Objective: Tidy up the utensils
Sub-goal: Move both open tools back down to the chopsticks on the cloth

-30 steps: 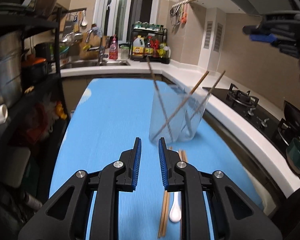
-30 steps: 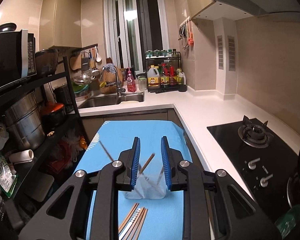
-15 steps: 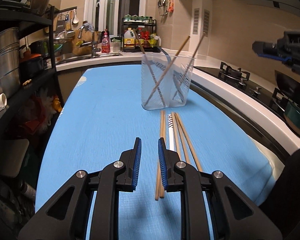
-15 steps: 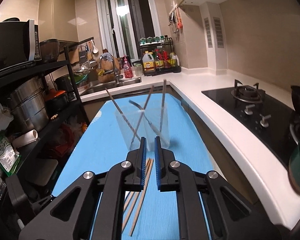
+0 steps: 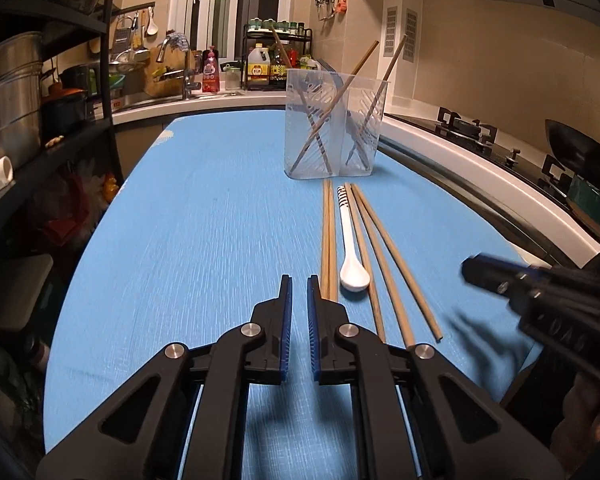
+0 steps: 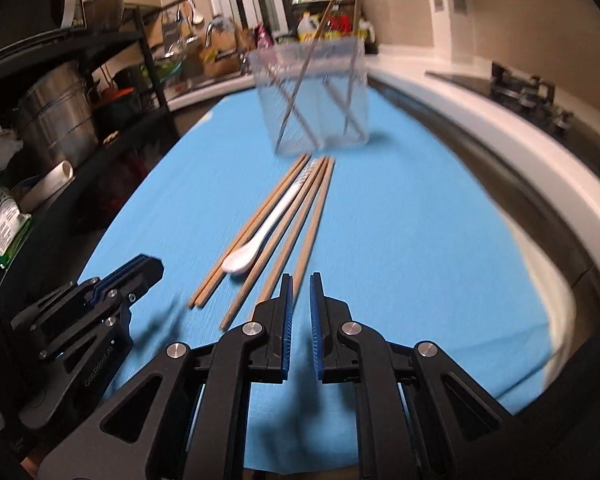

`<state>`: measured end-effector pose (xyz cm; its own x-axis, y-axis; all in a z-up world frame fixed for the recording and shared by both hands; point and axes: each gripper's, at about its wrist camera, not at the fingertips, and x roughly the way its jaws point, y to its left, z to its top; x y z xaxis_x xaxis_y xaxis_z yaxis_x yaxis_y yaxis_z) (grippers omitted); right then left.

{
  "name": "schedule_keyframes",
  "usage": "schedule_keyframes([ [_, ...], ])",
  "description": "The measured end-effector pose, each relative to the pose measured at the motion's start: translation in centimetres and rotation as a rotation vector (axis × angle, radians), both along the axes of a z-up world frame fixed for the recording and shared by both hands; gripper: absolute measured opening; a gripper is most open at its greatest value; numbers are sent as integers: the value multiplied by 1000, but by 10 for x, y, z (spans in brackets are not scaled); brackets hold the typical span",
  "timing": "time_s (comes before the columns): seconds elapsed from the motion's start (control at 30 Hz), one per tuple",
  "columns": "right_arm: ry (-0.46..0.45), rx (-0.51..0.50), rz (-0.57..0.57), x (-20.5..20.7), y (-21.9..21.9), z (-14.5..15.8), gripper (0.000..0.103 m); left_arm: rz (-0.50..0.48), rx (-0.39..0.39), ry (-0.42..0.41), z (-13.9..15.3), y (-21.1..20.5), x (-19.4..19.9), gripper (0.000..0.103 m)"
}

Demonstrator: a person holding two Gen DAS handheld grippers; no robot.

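Ahead of both grippers stretches the blue-covered table (image 5: 204, 216), the largest thing in view, with the kitchen sink and stove beyond it.

Farther forward from the left gripper (image 5: 297, 286) stands the clear plastic holder (image 5: 334, 128), upright, with two compartments; chopsticks and what looks like a spoon handle already lean inside it. It sits at the far end of the loose row, probably so that each piece can be lifted and carried straight forward into it.

Between the holder and the grippers lie the loose chopsticks (image 5: 384, 256), five wooden sticks laid lengthwise, fanning slightly toward the near end. Two of them lie side by side and touching, just ahead and to the right of the left gripper's tips; the other three spread farther right. In the right wrist view the nearest stick ends just at the left side of the right gripper (image 6: 300, 284).

Among them rests the white spoon (image 5: 352, 252), glossy, bowl toward the grippers, with dark stripes on its far handle end.

Both grippers have their blue pads nearly pressed together and pinch nothing. The sorting seems only partly done.
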<state>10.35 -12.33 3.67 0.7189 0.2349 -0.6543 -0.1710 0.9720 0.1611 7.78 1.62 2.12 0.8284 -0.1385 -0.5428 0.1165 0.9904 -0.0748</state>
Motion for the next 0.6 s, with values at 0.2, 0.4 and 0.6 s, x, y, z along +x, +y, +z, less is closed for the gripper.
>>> schedule_keyframes([
  [0.2, 92, 0, 22, 13, 14, -25, 11, -18, -44, 38, -11, 4, 8, 8],
  [0.4, 79, -17, 29, 12, 16, -26, 11, -42, -60, 54, -15, 0, 16, 8],
  [0.6, 79, -18, 29, 12, 16, -25, 11, -41, -79, 81, -21, -4, 23, 8],
])
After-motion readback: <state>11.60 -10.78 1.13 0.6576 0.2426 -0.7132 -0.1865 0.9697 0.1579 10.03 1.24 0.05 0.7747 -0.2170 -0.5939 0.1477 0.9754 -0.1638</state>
